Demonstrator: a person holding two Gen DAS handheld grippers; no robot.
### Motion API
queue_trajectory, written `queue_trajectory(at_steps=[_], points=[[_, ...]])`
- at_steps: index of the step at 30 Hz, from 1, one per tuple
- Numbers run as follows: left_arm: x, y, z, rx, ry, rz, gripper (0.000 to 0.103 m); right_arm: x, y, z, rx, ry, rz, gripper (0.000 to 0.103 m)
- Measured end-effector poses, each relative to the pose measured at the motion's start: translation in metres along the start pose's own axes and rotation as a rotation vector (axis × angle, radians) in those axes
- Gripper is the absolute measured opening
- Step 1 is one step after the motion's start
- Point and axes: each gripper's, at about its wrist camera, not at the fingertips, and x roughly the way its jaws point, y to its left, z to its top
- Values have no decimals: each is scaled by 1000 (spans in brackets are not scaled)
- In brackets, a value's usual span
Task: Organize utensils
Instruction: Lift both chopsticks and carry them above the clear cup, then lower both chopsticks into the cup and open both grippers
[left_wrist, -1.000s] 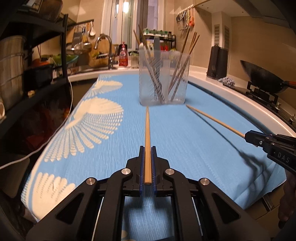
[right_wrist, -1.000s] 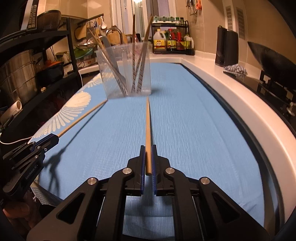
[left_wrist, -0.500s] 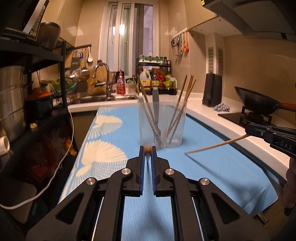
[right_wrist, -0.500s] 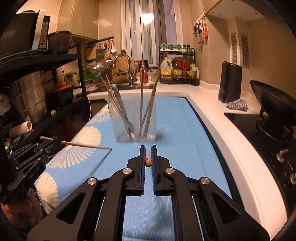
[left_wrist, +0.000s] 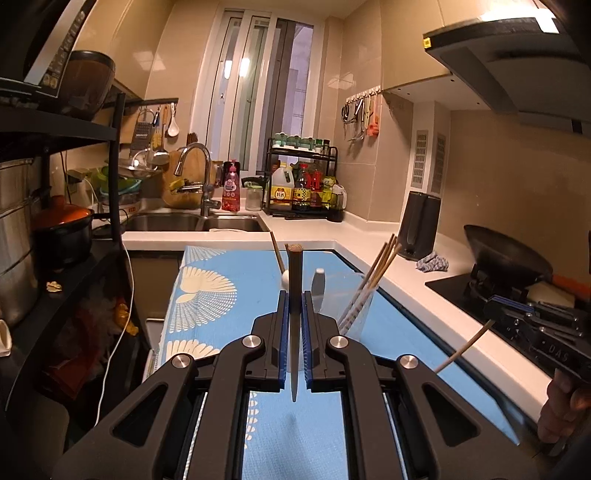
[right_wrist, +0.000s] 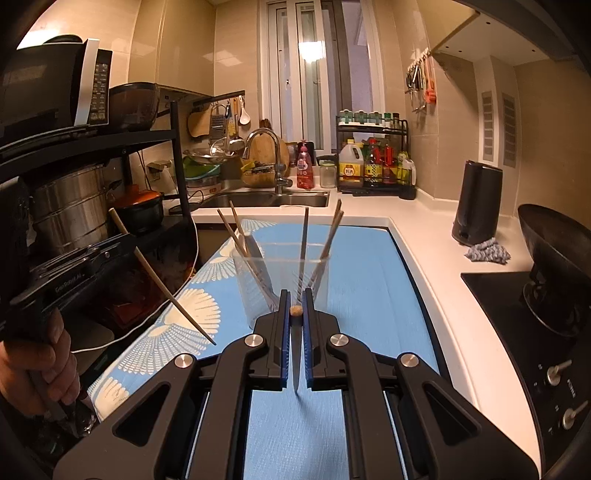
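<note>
My left gripper (left_wrist: 294, 297) is shut on a wooden chopstick (left_wrist: 294, 271) that stands nearly upright, thin tip hanging below the jaws. Behind it a clear plastic cup (left_wrist: 347, 295) on the blue mat (left_wrist: 221, 295) holds several chopsticks and other utensils. At the right, my right gripper (left_wrist: 493, 310) grips a second chopstick (left_wrist: 461, 350). In the right wrist view that gripper (right_wrist: 296, 295) is shut on its chopstick (right_wrist: 296, 311), seen end-on, above the cup (right_wrist: 280, 273). The left gripper (right_wrist: 127, 245), in a person's hand, carries its slanted chopstick (right_wrist: 166, 291) at the left.
A black shelf rack (right_wrist: 92, 147) with pots and a microwave stands left of the mat. A sink with a faucet (right_wrist: 273, 162) and a bottle rack (right_wrist: 373, 162) lie behind. A wok (left_wrist: 509, 262) on the stove and a black canister (right_wrist: 476, 203) sit on the right.
Both grippers have risen off the mat with their chopsticks. The chopsticks, which lay flat pointing at the cup, now hang steeply with their tips down. The cup looks lower and closer.
</note>
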Motion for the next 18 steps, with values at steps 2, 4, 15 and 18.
queue_trajectory(at_steps=[2,4,15,18], points=[[1,2,12,-13,13,-16,7,-1,0,13,-7,-8,14,6],[3,3,23,-9,15,-20,7,-2,0,27,-20,-22,21,6],[16,-25,92,60,-16,-101,7,-3,18,122,-101,-162,54,6],[23,-36,107,80,-41,-117,7,1,24,142,-115,-191,61,6]])
